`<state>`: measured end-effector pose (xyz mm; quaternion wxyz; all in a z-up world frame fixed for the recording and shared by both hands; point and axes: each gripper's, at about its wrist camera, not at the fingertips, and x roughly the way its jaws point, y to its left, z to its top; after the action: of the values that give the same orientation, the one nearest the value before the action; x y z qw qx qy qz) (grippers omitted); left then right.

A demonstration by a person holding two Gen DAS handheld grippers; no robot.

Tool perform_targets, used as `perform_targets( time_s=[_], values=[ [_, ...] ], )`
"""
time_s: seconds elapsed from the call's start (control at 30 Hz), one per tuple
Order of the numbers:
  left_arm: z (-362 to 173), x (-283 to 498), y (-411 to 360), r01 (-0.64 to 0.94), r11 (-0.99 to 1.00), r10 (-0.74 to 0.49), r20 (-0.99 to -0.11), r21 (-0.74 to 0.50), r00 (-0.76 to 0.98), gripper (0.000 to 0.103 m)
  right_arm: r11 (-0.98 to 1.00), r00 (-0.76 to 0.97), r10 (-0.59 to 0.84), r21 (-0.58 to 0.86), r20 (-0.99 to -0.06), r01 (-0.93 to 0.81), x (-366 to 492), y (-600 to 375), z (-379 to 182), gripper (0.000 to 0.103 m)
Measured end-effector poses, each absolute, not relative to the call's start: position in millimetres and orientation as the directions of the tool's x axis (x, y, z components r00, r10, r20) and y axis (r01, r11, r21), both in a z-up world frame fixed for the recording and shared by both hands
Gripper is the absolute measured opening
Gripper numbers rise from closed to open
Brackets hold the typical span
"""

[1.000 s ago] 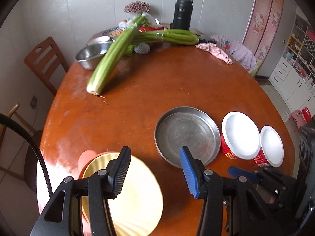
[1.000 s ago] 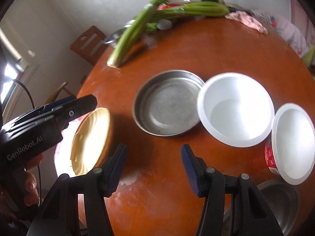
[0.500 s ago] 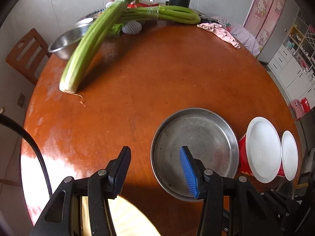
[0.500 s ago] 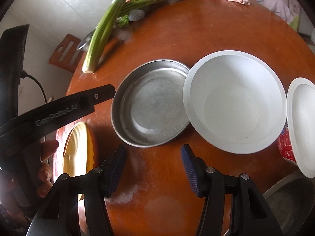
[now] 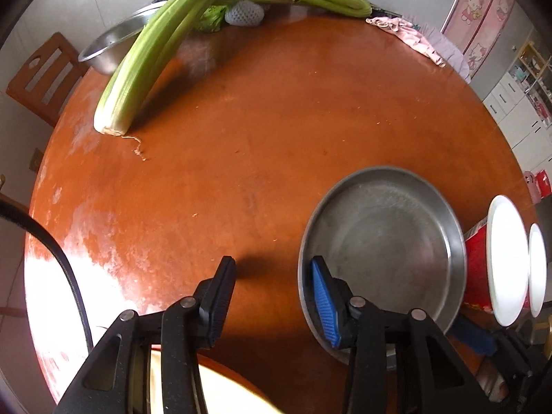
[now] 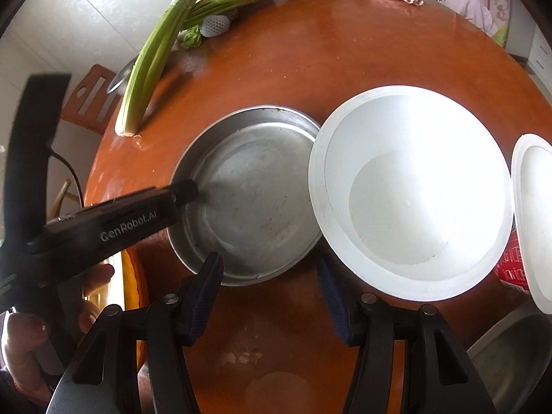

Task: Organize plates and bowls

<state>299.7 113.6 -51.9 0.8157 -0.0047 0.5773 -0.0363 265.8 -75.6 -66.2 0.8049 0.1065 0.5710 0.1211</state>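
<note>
A round steel plate [image 5: 390,241] lies on the orange table [image 5: 258,120]. My left gripper [image 5: 272,296] is open, its blue finger over the plate's left rim; it also shows in the right wrist view [image 6: 183,193] reaching into the steel plate [image 6: 255,193]. A large white bowl with a red outside [image 6: 407,193] stands right of the plate, and a smaller white bowl [image 6: 534,220] beyond it. My right gripper [image 6: 272,296] is open and empty, just in front of the plate and the large bowl. A yellow plate [image 5: 220,390] lies under my left gripper at the table's near edge.
Long celery bunches [image 5: 151,55] lie at the far left and back. A steel bowl [image 5: 114,45], a pink cloth [image 5: 407,34] and a wooden chair [image 5: 41,79] are at the far side. Another steel dish [image 6: 510,362] sits at the near right.
Both grippers have moved forward. My left gripper left the yellow plate behind and now has one finger over the steel plate's rim. The right gripper came closer to the plate and bowl.
</note>
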Motion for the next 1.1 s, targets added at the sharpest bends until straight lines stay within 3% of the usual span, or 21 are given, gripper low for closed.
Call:
perform_targets(
  time_s=[0.23, 0.43, 0.6, 1.1],
  values=[
    [-52, 292, 133, 0.05, 0.997, -0.072, -0.94, -0.059, 0.332, 0.04, 0.952, 0.33, 0.304, 0.296, -0.893, -0.076, 269, -74, -66, 0.059],
    [-49, 287, 150, 0.041, 0.996, -0.088, -0.94, -0.079, 0.33, 0.023, 0.954, 0.356, 0.301, 0.275, -0.885, -0.123, 271, -66, -66, 0.058],
    [-48, 284, 161, 0.044, 0.99, -0.14, -0.934, -0.133, 0.328, 0.013, 0.958, 0.377, 0.285, 0.247, -0.881, -0.146, 278, -59, -69, 0.046],
    [-38, 282, 154, 0.061, 0.984, -0.18, -0.911, -0.17, 0.371, 0.012, 0.949, 0.405, 0.286, 0.198, -0.868, -0.246, 266, -34, -58, 0.045]
  ],
)
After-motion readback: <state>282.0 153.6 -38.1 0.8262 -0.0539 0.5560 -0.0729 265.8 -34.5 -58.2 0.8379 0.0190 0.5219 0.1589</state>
